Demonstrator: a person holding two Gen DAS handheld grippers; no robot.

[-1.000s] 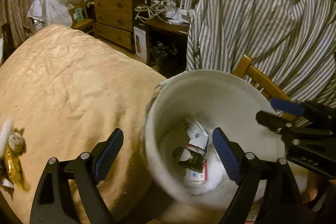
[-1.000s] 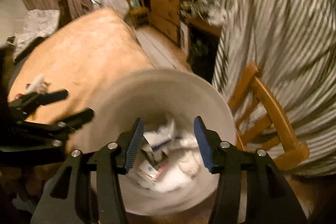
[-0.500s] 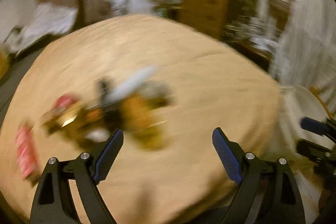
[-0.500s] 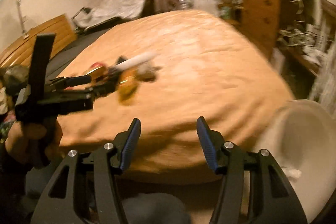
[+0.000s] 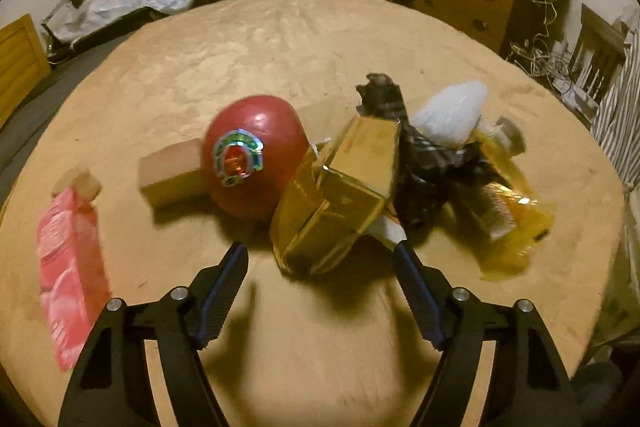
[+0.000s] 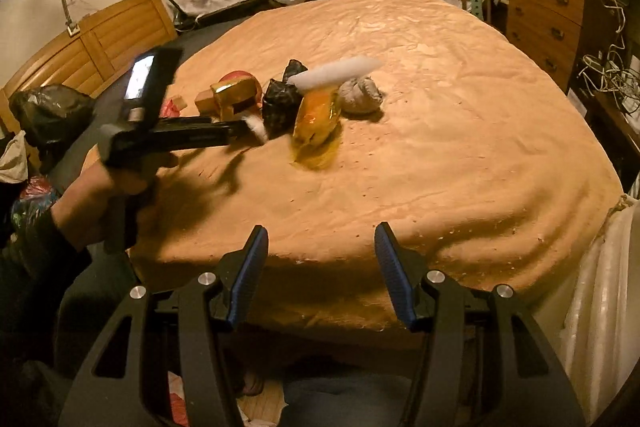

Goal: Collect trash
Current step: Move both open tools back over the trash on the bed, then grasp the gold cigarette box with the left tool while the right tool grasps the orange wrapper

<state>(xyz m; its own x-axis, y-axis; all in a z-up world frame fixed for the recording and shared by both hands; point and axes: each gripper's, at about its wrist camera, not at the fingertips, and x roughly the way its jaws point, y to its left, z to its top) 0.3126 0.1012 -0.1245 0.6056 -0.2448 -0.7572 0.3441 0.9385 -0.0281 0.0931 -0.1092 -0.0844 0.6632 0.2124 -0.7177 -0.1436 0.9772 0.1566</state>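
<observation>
My left gripper [image 5: 320,263] gapes wide just before the trash pile on the table [image 5: 280,39]: a crushed gold box [image 5: 340,187], red ball [image 5: 252,155], pink carton [image 5: 68,259], black wrapper [image 5: 424,155]. My right gripper [image 6: 318,251] hangs wide, empty, at the near edge.

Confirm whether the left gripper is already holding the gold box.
No: the left gripper is open and empty, with the gold box lying on the table just ahead of its fingertips.

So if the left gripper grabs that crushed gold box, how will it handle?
The gold box is dented with flaps open, so probably light, empty, and likely to crumple further. Its glossy faces may slip between the fingers.
</observation>
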